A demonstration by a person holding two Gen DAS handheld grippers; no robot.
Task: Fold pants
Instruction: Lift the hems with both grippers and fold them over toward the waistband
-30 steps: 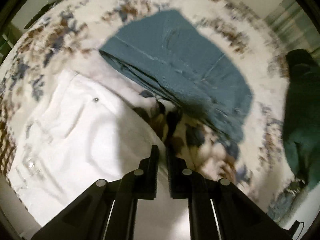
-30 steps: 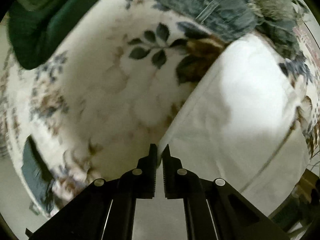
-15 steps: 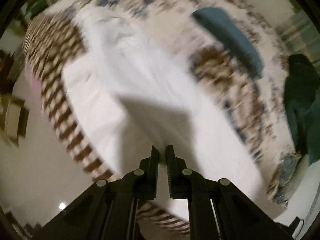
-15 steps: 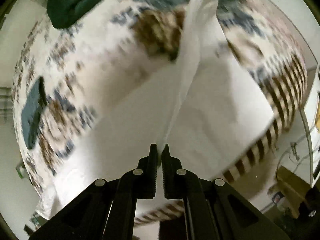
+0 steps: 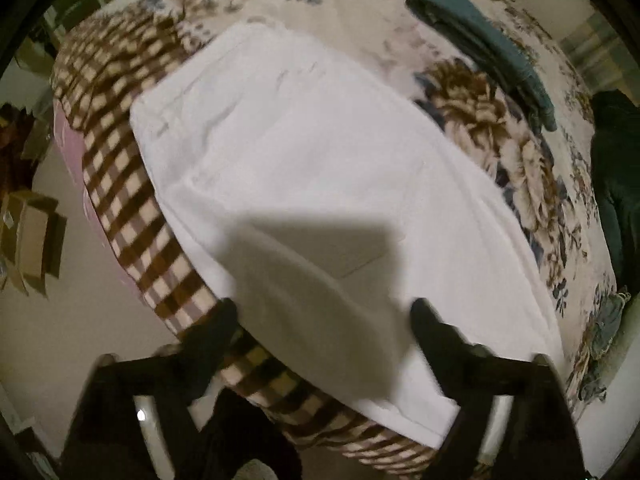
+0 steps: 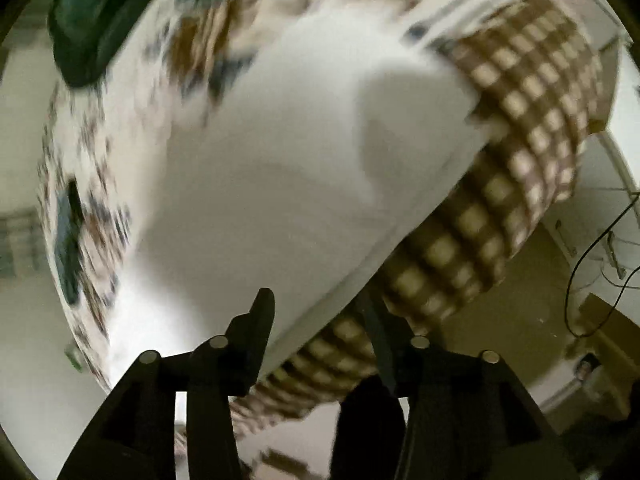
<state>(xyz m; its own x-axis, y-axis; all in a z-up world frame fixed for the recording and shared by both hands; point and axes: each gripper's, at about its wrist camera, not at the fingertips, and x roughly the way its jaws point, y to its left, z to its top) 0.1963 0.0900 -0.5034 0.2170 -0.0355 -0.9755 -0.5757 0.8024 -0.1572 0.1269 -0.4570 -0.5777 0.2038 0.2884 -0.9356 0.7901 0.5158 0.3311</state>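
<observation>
White pants [image 5: 304, 168]: spread on floral bed [image 5: 492, 120], lower edge at checkered side, 6 o'clock. My left gripper [image 5: 324, 314], my right gripper [image 6: 316, 304]: fingers spread, holding nothing. Risk: overhanging cloth slides off bed, fold undone.

A bed [image 5: 400, 16] under a floral bedspread, its hanging side checked brown and cream, is carrying white pants [image 5: 320, 160] spread flat along its near edge. Folded teal pants [image 5: 488, 48] are lying farther back, and a dark green garment [image 5: 616, 184] (shape unclear) is sitting apart.
</observation>
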